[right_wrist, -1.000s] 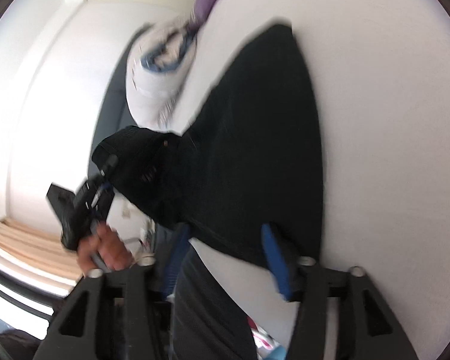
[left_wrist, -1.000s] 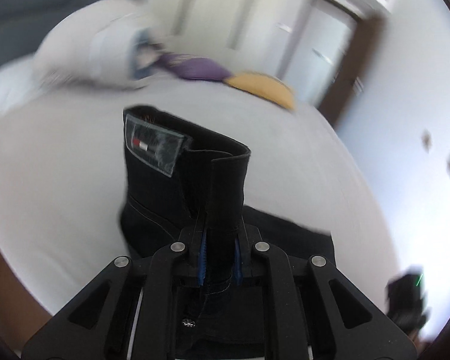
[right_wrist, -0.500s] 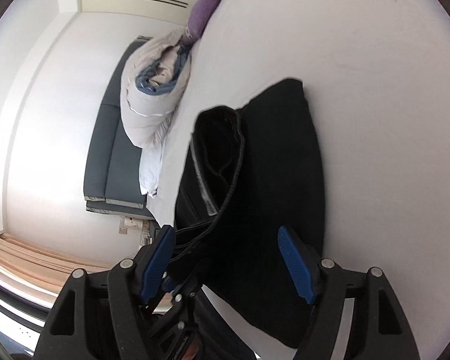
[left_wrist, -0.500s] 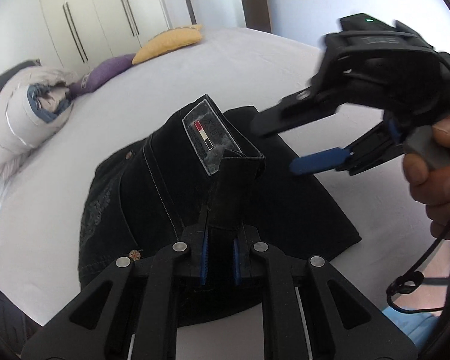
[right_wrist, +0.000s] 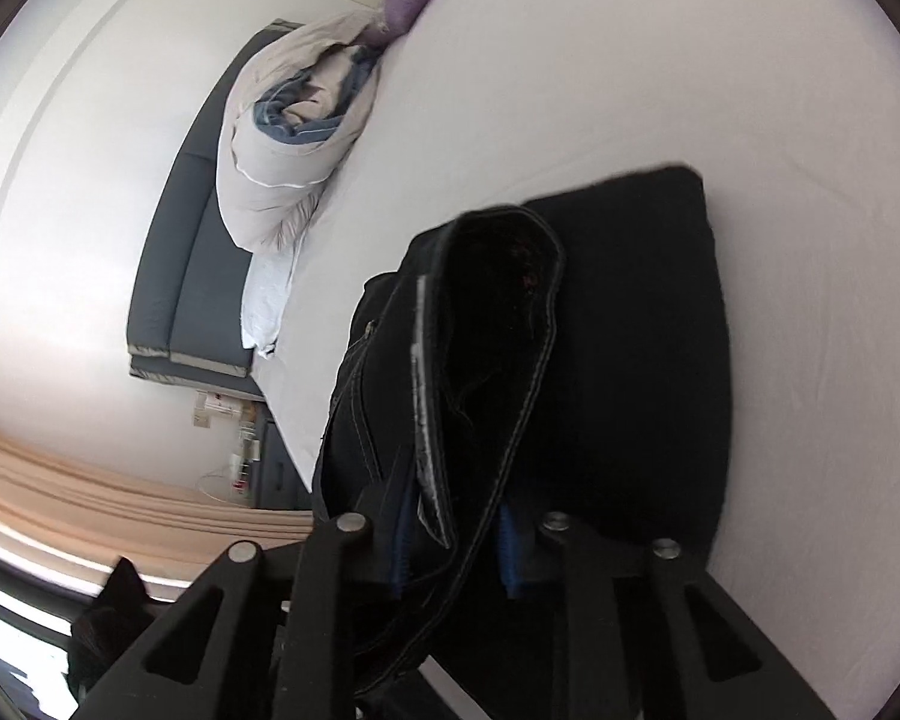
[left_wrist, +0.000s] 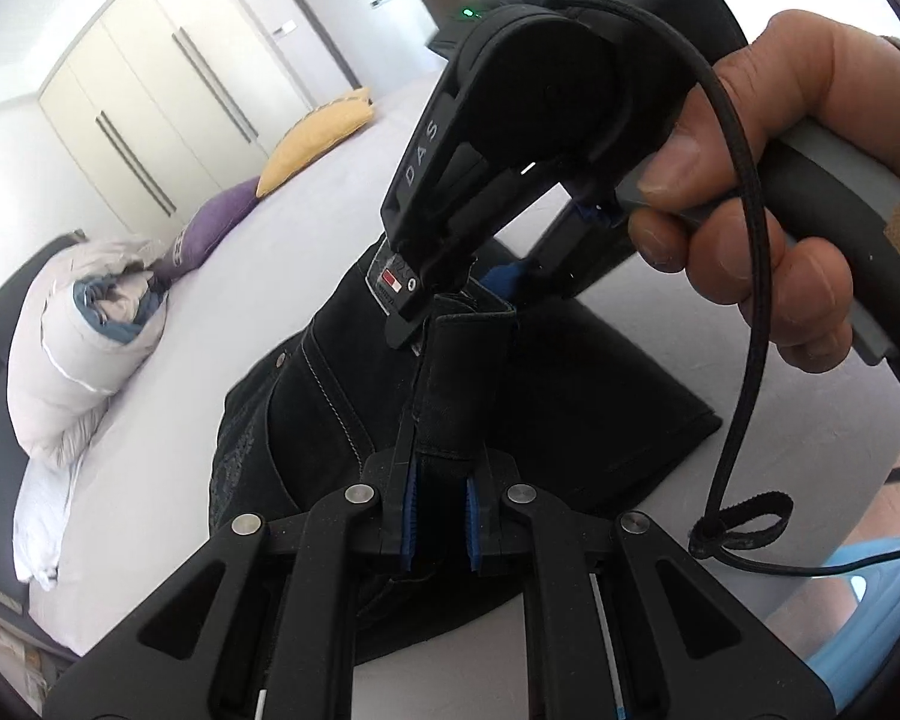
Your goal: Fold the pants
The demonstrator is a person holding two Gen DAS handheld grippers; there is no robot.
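Black pants [left_wrist: 354, 396] lie partly folded on the white bed [left_wrist: 168, 450], the waistband end raised. My left gripper [left_wrist: 439, 525] is shut on the waistband fabric and holds it up. My right gripper [left_wrist: 450, 294], held by a hand, meets the same waistband from above beside the red-and-white label [left_wrist: 390, 283]. In the right wrist view my right gripper [right_wrist: 453, 552] is closed around the waistband edge of the pants [right_wrist: 624, 360], its blue pads [right_wrist: 508, 552] pressing the fabric.
A rolled grey-and-blue duvet [left_wrist: 84, 348], a purple pillow [left_wrist: 216, 225] and a yellow pillow [left_wrist: 318, 138] lie at the far side of the bed. Wardrobe doors [left_wrist: 150, 120] stand behind. A dark headboard [right_wrist: 180, 276] shows in the right wrist view.
My right gripper was open and apart from the pants; it moved in onto the raised waistband and closed on it. My left gripper kept its hold.
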